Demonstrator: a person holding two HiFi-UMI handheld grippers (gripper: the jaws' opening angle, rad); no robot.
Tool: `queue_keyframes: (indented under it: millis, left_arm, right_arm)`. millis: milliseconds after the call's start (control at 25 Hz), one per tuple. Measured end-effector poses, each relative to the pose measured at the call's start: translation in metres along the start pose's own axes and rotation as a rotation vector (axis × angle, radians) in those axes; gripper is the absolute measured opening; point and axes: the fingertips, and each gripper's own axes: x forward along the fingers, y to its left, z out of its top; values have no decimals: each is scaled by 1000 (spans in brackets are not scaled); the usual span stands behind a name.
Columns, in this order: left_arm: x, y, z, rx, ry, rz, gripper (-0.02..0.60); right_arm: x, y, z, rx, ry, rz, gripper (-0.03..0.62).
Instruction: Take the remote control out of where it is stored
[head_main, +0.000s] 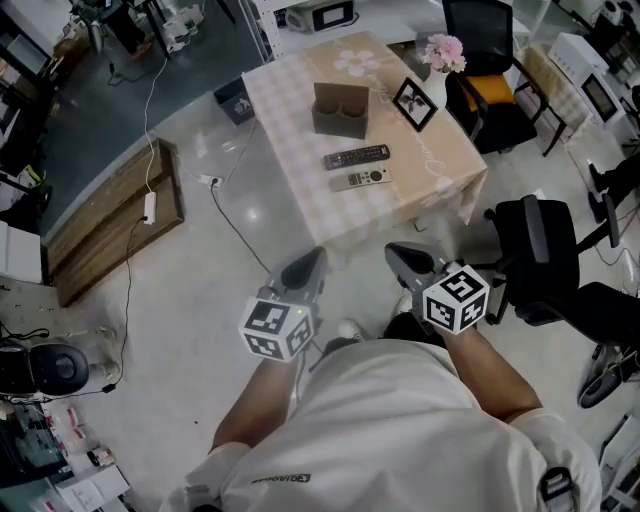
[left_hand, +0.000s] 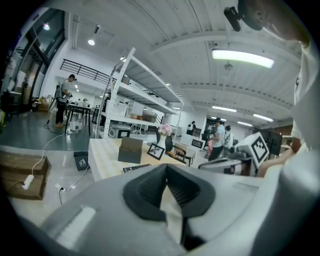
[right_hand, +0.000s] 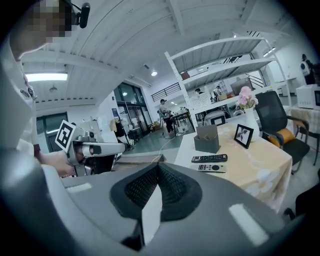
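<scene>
Op 2: Layout on the counter (head_main: 440, 165)?

Op 1: I log the holder (head_main: 340, 109) toward the far side, the frame (head_main: 414, 103) to its right, the flowers (head_main: 445, 52) at the far right corner. In front of the holder lie the far remote (head_main: 356, 157) and, just beside it on my side, the near remote (head_main: 361, 179).

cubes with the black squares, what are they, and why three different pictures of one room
No robot here: a person holds a two-jaw gripper in each hand, the left gripper and the right gripper; the patterned cubes are part of them. The top-down picture comes from a camera on the person's head; the other two from cameras on each gripper. On the table lie a black remote and a grey remote, with a holder, a photo frame and flowers farther back. Both grippers are shut and hold nothing.
</scene>
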Motion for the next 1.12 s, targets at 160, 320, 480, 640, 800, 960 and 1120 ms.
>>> queue_keyframes:
  millis: [160,320,480,640,800,960,1120]
  left_arm:
    - [-3,-8,2,-11,-18,5,5]
    - [-3,-18,4,-19,-20,2,5]
    - [0,-23,5,-18,-26,5,5]
    - [3,-30,4,-13,-20,2,5]
    - [4,-32,6,-3,-17,10,5]
    - [4,-33,6,-1,-16,13,5]
    - [5,-33,6,1,-17,14,5]
  right_arm:
    - [-12,-2,1,0,1,-10,3]
    - [-20,-3,4,-15,6,-17,3]
    - [-26,-4,2,-16,7,-15,3]
    - [-31,-9,0,-1,6,-13,3]
    - [-31,-9,3,2,-6,-7,3]
    - [-32,-10,5,0,-10,-5,3]
    - [-32,-12,5,-10,-12,-7,3]
